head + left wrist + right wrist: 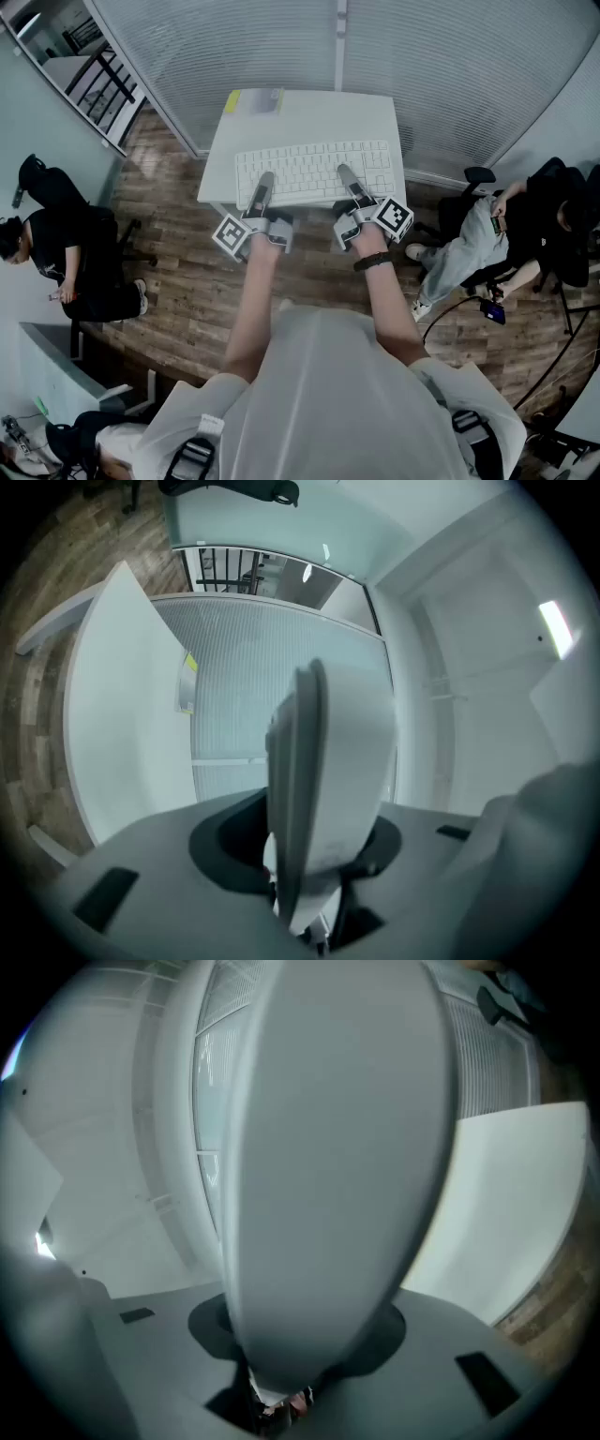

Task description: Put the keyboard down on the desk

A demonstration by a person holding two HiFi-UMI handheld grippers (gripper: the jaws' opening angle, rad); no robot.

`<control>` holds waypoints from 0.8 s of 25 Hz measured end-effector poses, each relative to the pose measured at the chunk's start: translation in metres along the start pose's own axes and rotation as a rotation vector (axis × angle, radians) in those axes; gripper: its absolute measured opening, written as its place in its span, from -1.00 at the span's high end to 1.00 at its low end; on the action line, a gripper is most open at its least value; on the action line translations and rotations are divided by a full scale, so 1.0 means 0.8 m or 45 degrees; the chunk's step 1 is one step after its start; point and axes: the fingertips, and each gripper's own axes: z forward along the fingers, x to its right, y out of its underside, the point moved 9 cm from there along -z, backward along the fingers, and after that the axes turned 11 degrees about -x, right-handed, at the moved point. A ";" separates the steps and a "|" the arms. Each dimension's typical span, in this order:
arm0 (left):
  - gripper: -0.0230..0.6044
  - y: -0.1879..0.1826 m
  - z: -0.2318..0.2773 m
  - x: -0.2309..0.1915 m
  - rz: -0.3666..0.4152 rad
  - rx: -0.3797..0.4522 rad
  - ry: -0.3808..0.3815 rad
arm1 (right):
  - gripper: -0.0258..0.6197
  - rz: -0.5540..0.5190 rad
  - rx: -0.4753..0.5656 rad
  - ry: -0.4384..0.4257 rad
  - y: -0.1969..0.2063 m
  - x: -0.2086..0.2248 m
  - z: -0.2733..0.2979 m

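Note:
A white keyboard (311,167) lies lengthwise over the small white desk (314,114), its near edge just past the desk's front edge. I cannot tell whether it rests on the top. My left gripper (263,182) clamps the keyboard's near edge left of centre, one finger lying on the keys. My right gripper (346,175) clamps the same edge right of centre. In both gripper views a pale slab fills the middle and hides the fingertips. The desk (117,714) shows beside it, turned on its side, and again in the right gripper view (511,1204).
A yellow item (233,101) and a grey object (266,99) lie at the desk's far left corner. A blind-covered glass wall (450,66) stands behind the desk. People sit on chairs at the left (58,251) and right (511,230). The floor (178,244) is wood.

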 end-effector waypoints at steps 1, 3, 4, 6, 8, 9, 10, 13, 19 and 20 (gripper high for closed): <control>0.50 0.000 0.000 0.000 -0.001 0.001 -0.003 | 0.44 0.002 -0.002 -0.002 0.000 -0.001 0.001; 0.50 -0.001 0.000 0.001 -0.005 0.002 -0.006 | 0.44 0.005 -0.005 -0.002 -0.001 -0.004 0.001; 0.50 0.000 0.000 0.002 -0.009 0.002 -0.006 | 0.44 0.006 -0.005 0.000 -0.001 -0.005 0.000; 0.50 0.001 0.001 0.004 -0.019 0.001 -0.004 | 0.44 0.017 -0.005 0.005 -0.002 -0.007 -0.001; 0.50 0.000 0.002 0.007 -0.026 0.003 -0.006 | 0.41 0.053 -0.006 -0.002 -0.002 -0.010 0.000; 0.50 0.000 0.002 0.010 -0.025 0.003 -0.009 | 0.41 0.074 -0.006 -0.009 -0.003 -0.012 0.001; 0.50 0.000 0.002 0.012 -0.021 0.001 -0.018 | 0.40 0.090 -0.007 -0.015 -0.003 -0.013 0.001; 0.50 0.004 0.000 0.020 0.008 -0.023 -0.052 | 0.39 0.102 -0.020 -0.031 0.000 -0.015 -0.003; 0.50 0.011 -0.004 0.011 0.016 -0.006 -0.067 | 0.40 0.074 -0.042 -0.021 0.000 0.003 -0.007; 0.50 0.008 -0.004 0.010 0.004 0.009 -0.071 | 0.40 0.081 -0.059 -0.020 -0.001 0.003 -0.001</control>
